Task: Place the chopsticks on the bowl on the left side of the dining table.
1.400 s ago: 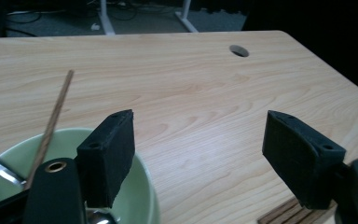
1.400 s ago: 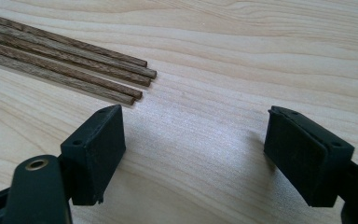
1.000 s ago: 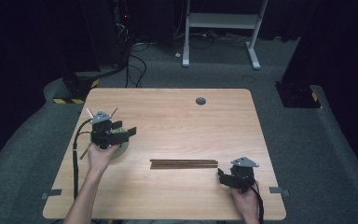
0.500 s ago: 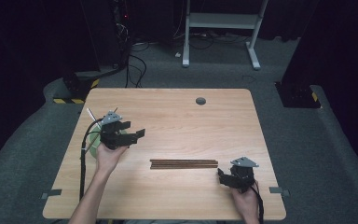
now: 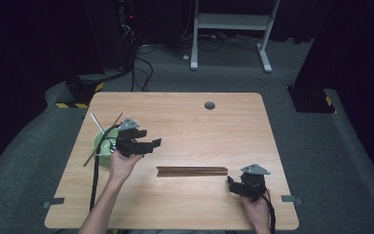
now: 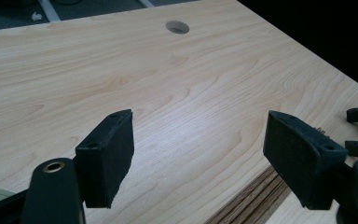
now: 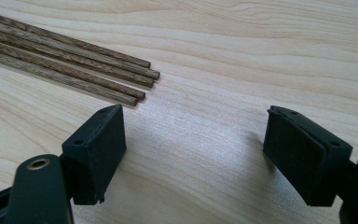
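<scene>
We've got two sticks (image 5: 102, 138) in the bowl (image 5: 99, 145) already; four more (image 5: 192, 171) lie mid-table, btwn both grippers. Left gripper (image 5: 152, 144) & right gripper (image 5: 230, 184): jaws wide apart, empty.

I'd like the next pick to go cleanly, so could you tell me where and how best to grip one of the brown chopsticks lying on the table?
Probably at the right end of the chopsticks, coming from above with the right tool, whose jaws stand open. They lie flat, touching side by side, so pinching the outermost stick's free tip seems easiest.
</scene>
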Tool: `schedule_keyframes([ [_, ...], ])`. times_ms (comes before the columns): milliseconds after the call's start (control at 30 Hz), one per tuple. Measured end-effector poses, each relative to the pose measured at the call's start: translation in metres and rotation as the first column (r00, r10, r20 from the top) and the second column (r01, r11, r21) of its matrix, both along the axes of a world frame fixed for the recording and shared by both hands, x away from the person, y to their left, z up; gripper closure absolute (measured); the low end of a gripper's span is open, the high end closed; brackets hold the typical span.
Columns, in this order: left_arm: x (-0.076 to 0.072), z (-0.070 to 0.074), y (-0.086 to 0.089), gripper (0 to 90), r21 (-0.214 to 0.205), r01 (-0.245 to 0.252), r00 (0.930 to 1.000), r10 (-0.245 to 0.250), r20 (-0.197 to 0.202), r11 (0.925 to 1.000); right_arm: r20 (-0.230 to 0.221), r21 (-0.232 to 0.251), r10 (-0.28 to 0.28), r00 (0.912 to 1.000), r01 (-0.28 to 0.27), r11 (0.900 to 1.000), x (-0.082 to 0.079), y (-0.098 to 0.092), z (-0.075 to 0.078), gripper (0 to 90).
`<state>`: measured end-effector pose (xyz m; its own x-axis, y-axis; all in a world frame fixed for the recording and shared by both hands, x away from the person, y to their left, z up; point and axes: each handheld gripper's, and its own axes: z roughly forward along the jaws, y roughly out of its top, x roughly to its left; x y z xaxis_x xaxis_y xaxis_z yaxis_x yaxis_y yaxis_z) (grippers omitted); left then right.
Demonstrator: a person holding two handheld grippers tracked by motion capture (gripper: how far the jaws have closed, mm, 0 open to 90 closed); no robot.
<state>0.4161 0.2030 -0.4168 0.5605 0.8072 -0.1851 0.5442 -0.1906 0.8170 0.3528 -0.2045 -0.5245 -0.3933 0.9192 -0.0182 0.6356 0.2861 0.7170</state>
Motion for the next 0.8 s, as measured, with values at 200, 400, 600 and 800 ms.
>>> schedule_keyframes([
  [200,-0.001,0.002,-0.005,23.4,-0.017,0.0,1.0,0.0,0.001,0.9998,0.001,0.0,0.0,1.0,0.0,1.0,0.0,0.0,0.0,20.8],
  [400,0.001,-0.002,-0.014,24.0,-0.014,0.032,0.9994,-0.032,0.016,0.9994,-0.001,0.002,-0.003,1.0,0.003,1.0,0.0,0.0,0.0,20.9],
  [600,0.005,-0.01,-0.027,24.1,0.021,0.043,0.999,-0.042,-0.013,0.9989,-0.002,0.002,-0.003,1.0,0.003,1.0,0.0,0.0,0.0,20.9],
  [800,0.005,-0.013,-0.038,24.2,0.005,0.064,0.9978,-0.064,-0.015,0.9979,-0.001,0.001,0.002,1.0,-0.002,1.0,0.0,0.0,0.0,20.8],
])
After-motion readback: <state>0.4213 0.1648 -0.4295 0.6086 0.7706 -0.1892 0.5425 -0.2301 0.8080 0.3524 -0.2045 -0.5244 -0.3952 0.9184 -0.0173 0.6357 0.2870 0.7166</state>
